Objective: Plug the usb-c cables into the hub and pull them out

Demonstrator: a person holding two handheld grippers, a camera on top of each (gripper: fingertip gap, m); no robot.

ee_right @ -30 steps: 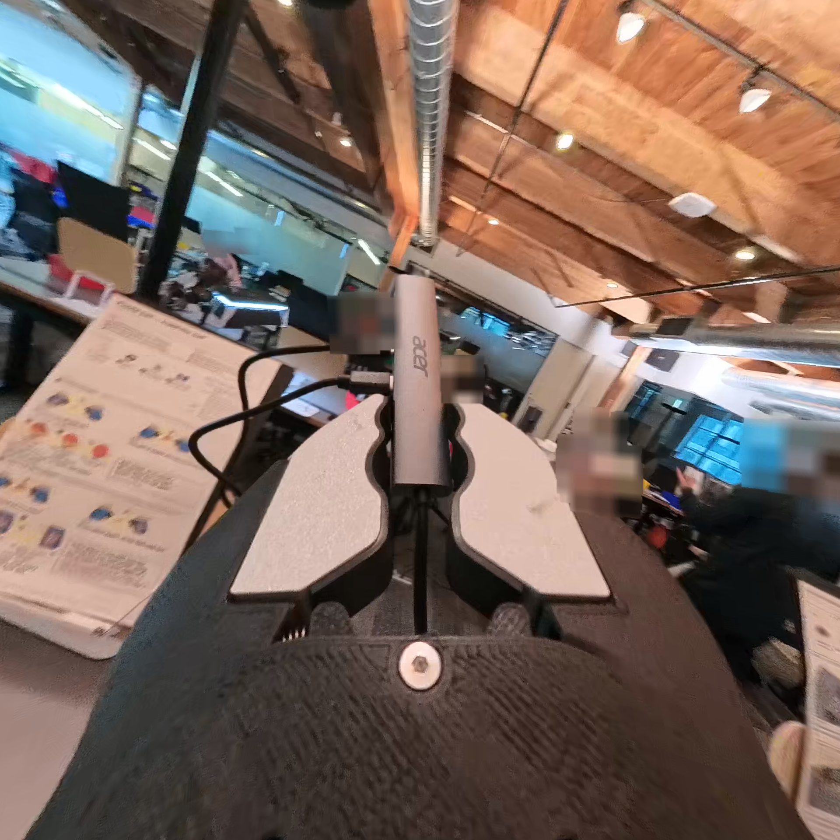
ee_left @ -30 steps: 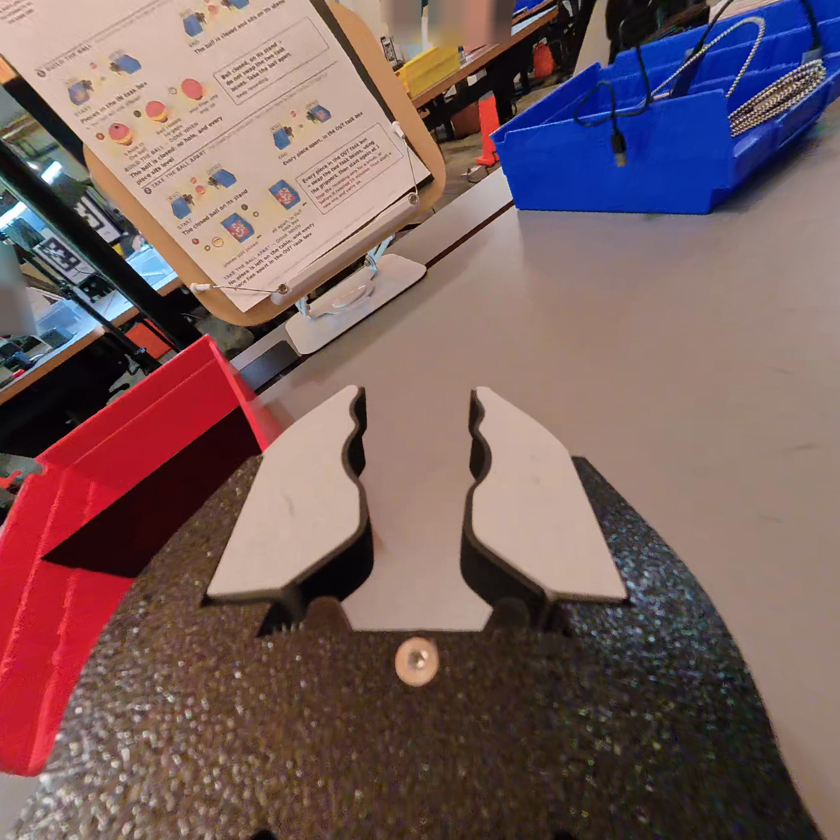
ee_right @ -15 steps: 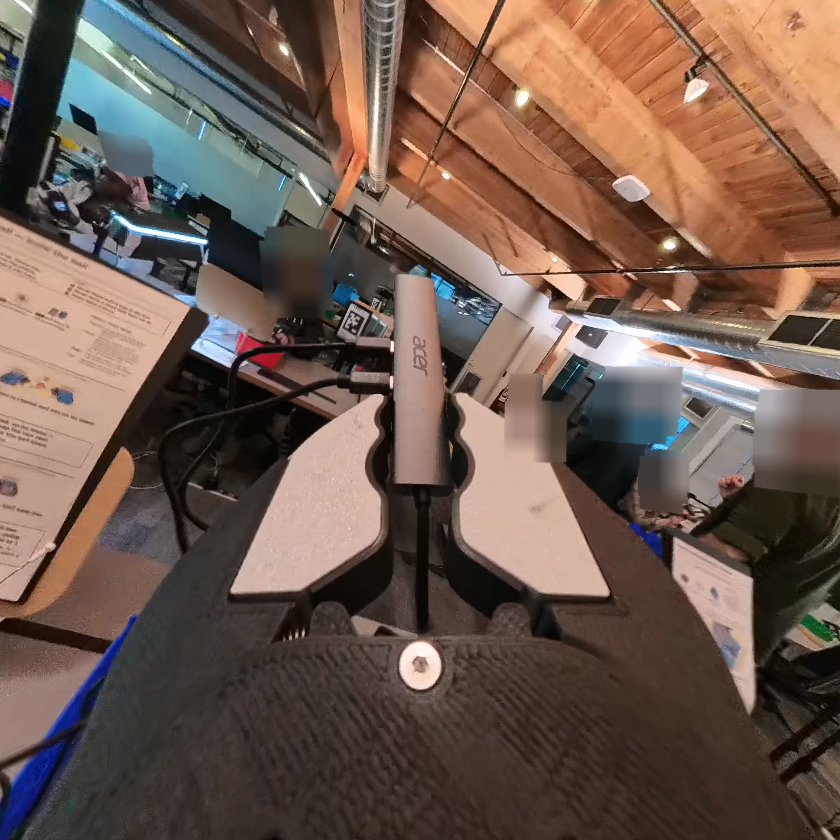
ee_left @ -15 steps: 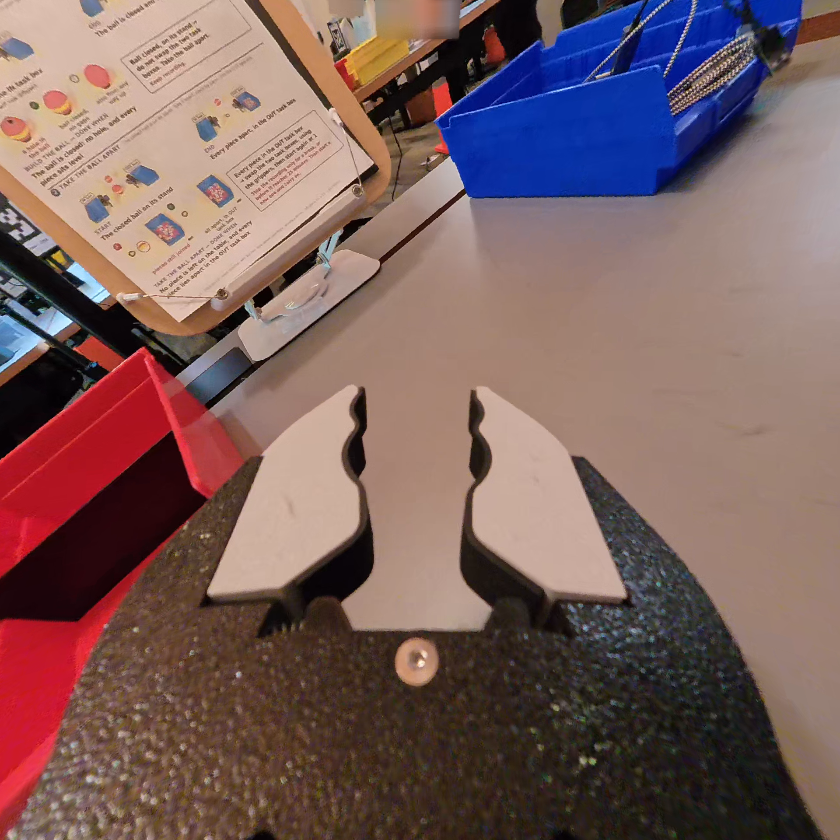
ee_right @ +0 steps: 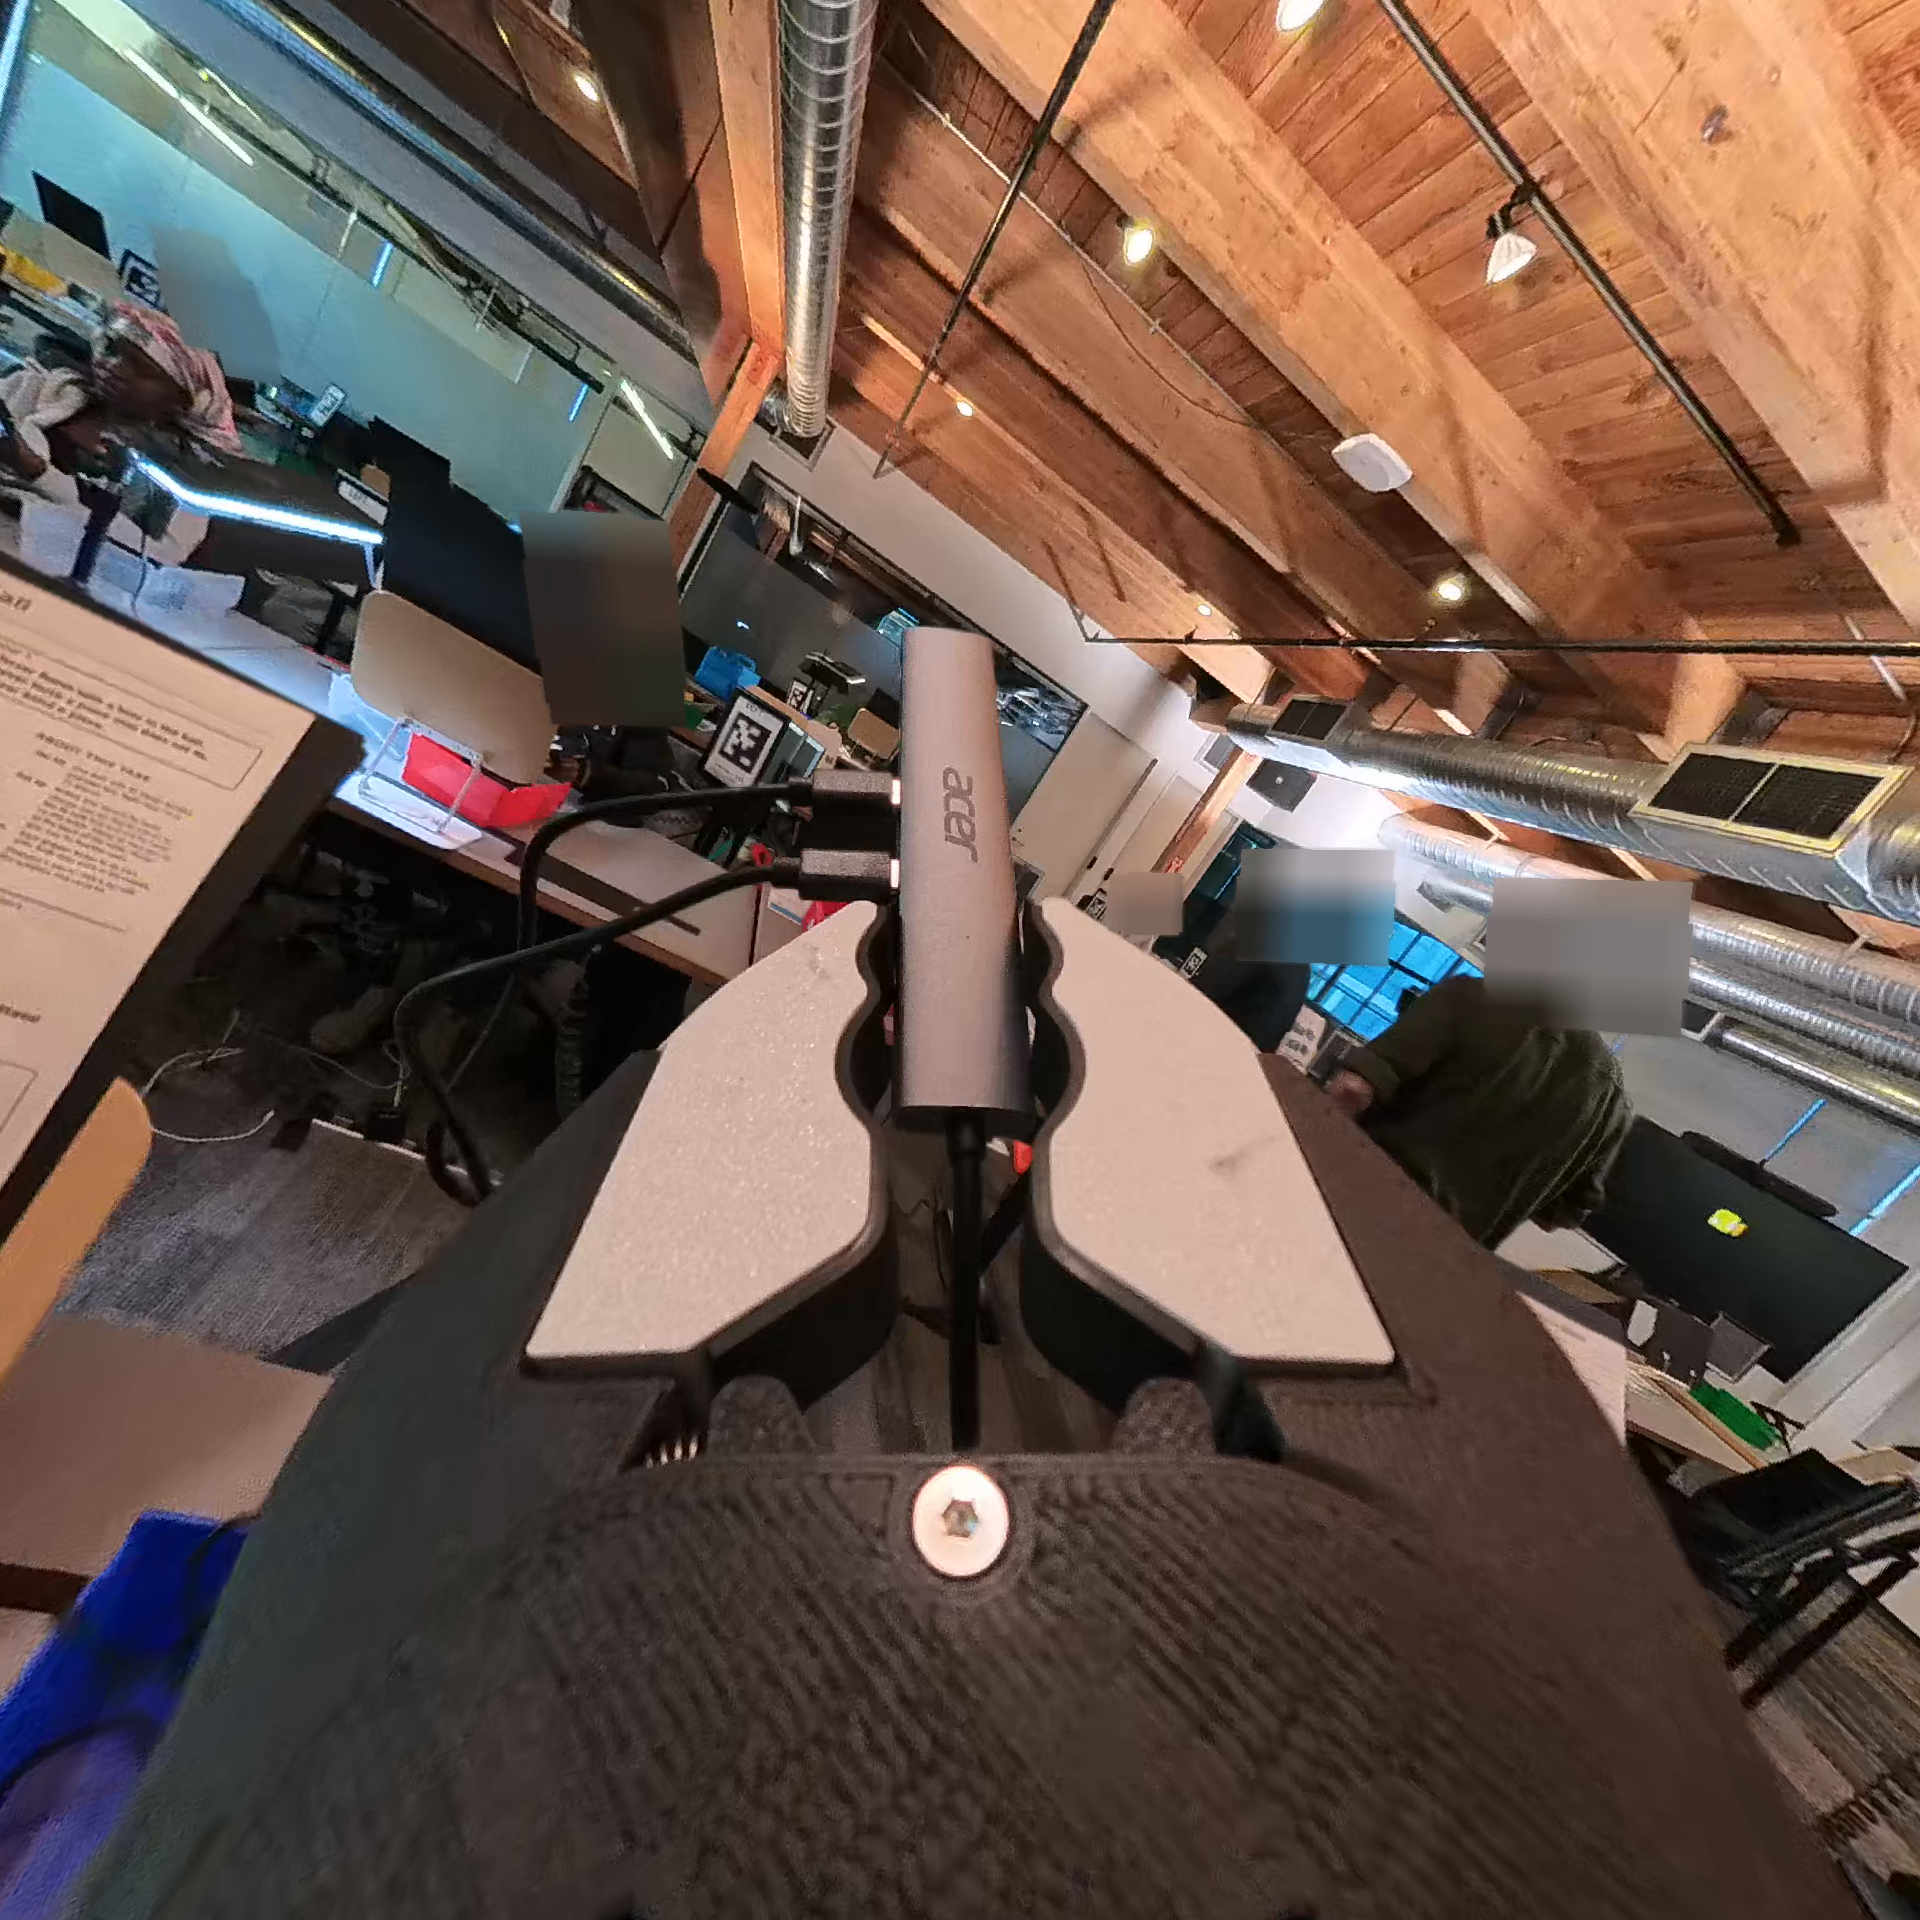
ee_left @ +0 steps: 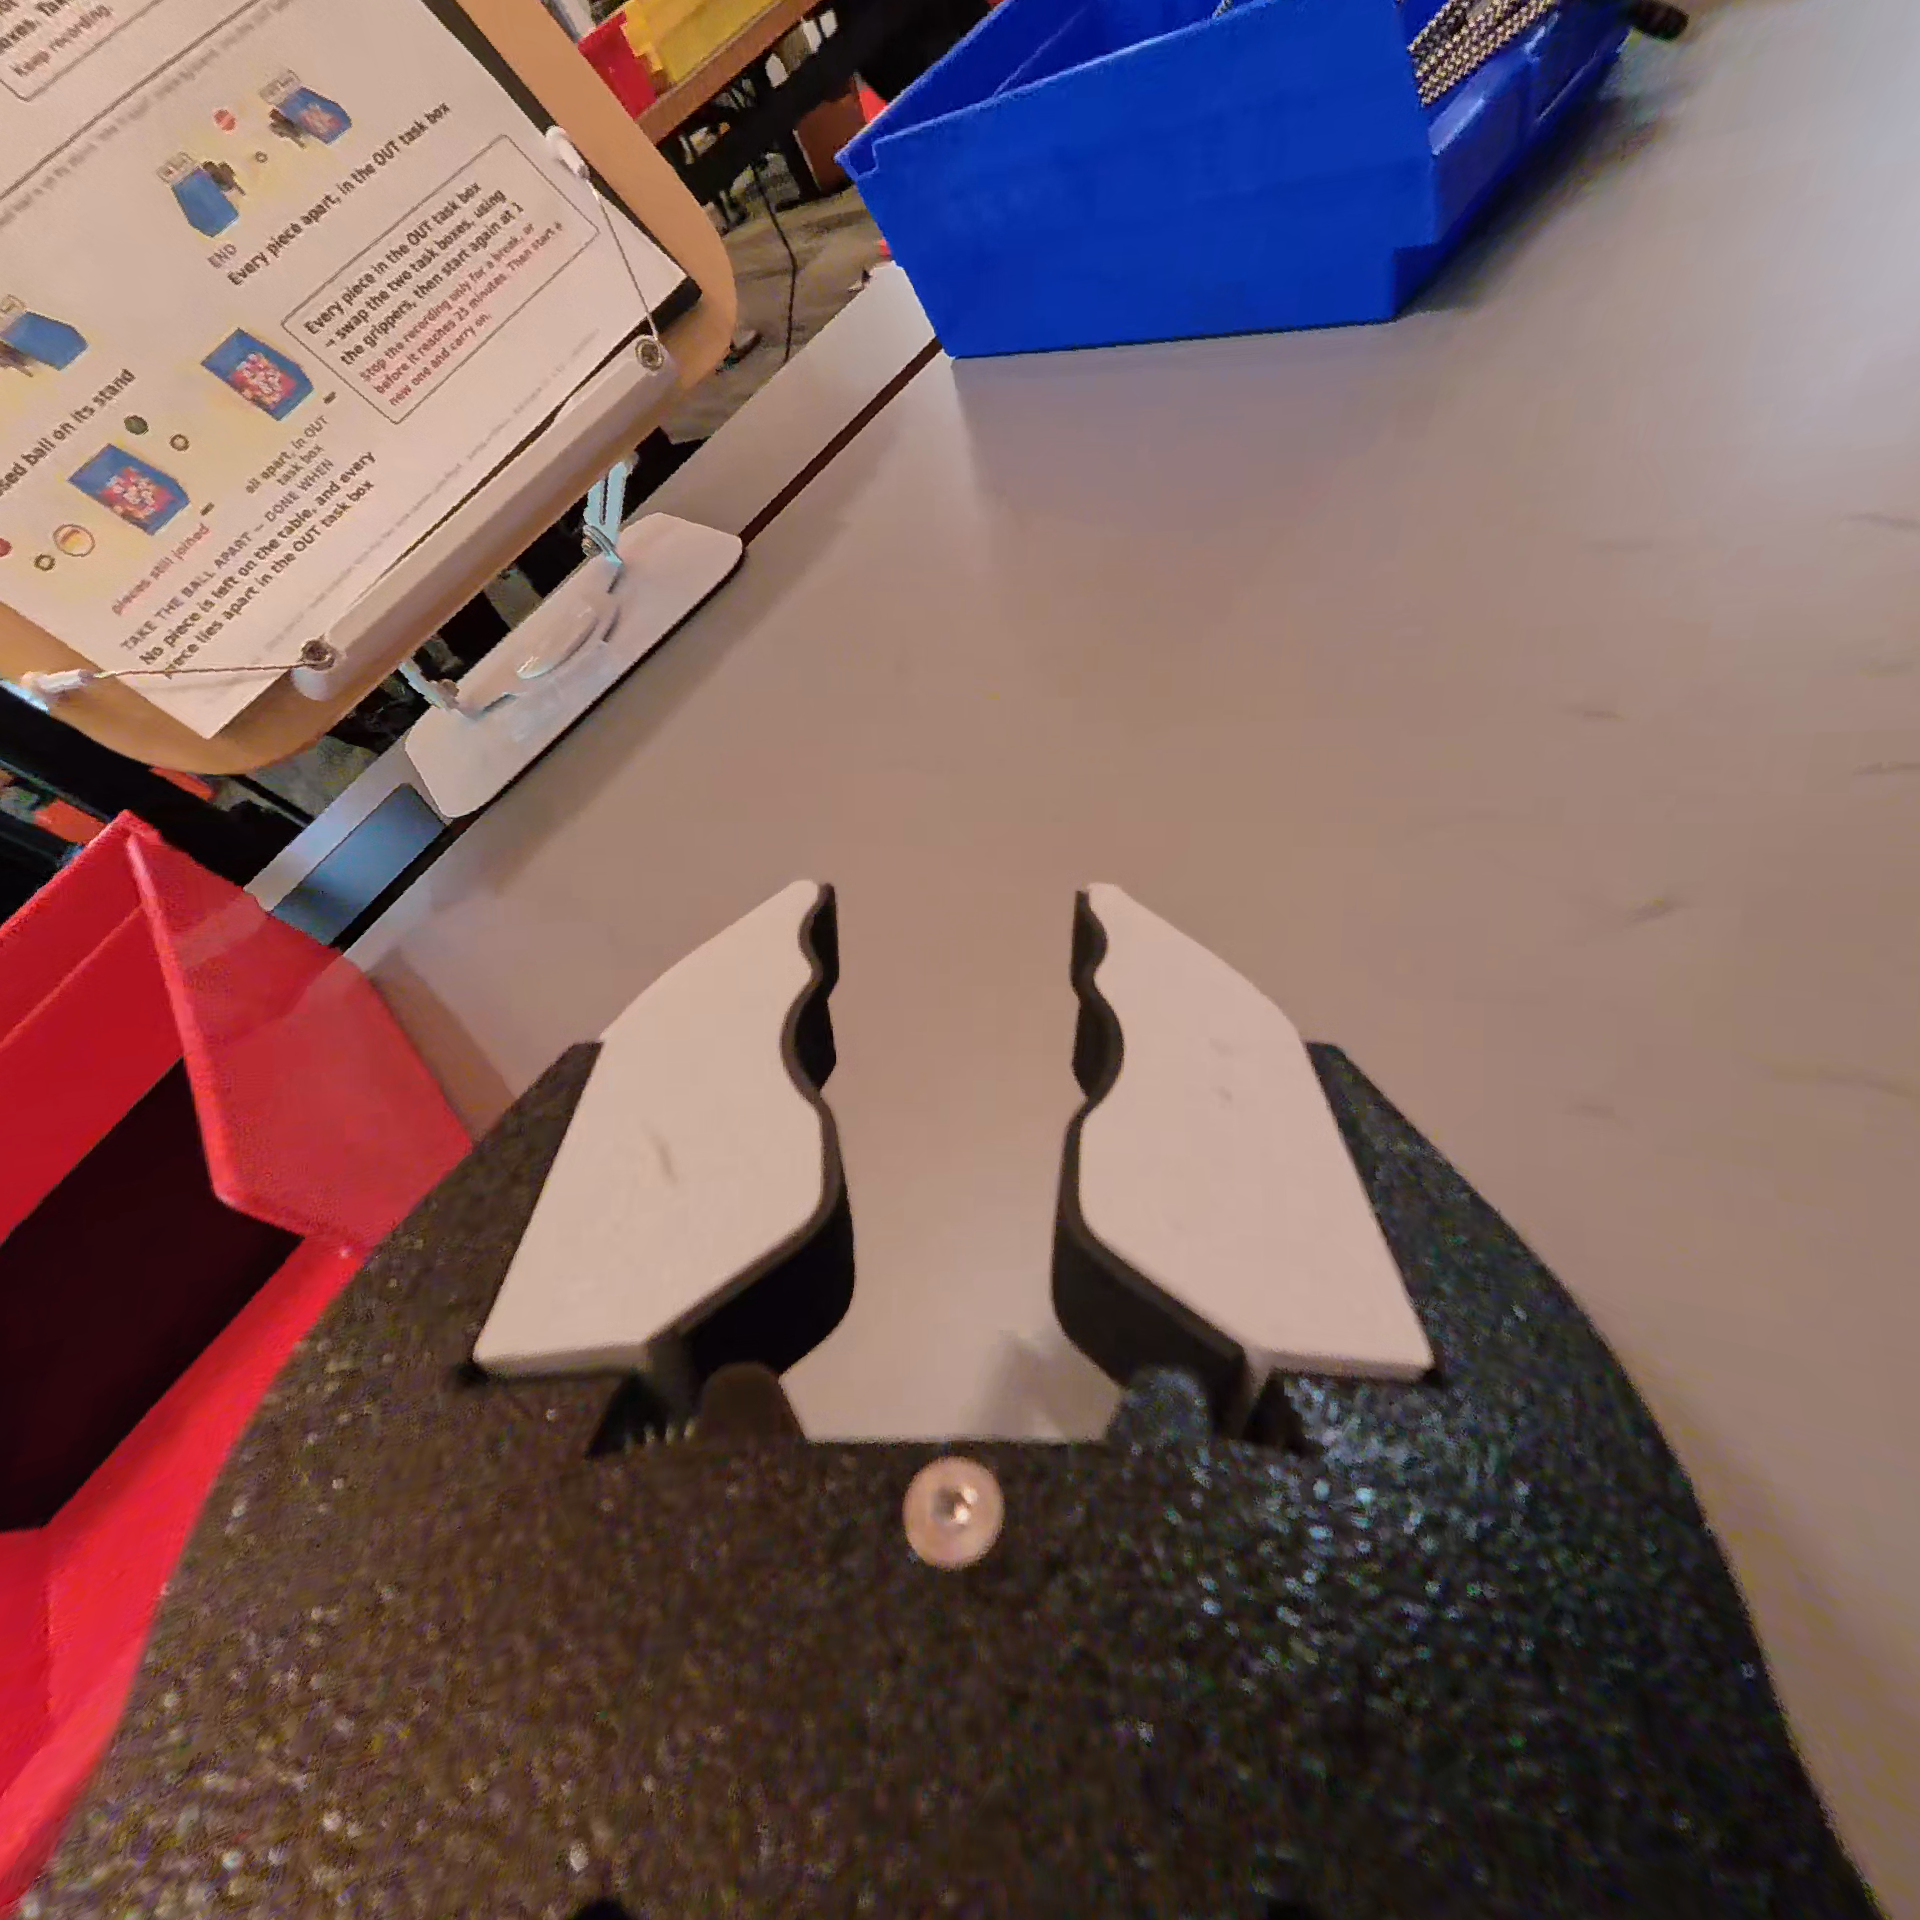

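My right gripper (ee_right: pixel 956 925) is shut on a grey hub (ee_right: pixel 951 873) and holds it raised, pointing up toward the ceiling. Two black usb-c cables (ee_right: pixel 582 842) are plugged into the hub's left side, one above the other, and droop down to the left. The hub's own black cord (ee_right: pixel 966 1278) runs back between the fingers. My left gripper (ee_left: pixel 951 914) is open and empty, low over the grey table (ee_left: pixel 1351 675). The hub and its cables do not show in the left wrist view.
A red bin (ee_left: pixel 156 1143) stands at the left beside my left gripper. A blue bin (ee_left: pixel 1195 208) with braided cables (ee_left: pixel 1475 42) stands at the back right. An instruction sheet on a stand (ee_left: pixel 312 343) is at the back left. People stand in the room behind. There is about 70 centimetres between the tips of the two grippers.
My right gripper has swung to the right with the hub in it, so the instruction sheet has slid to the left edge. My left gripper has turned left and closer to the red bin.
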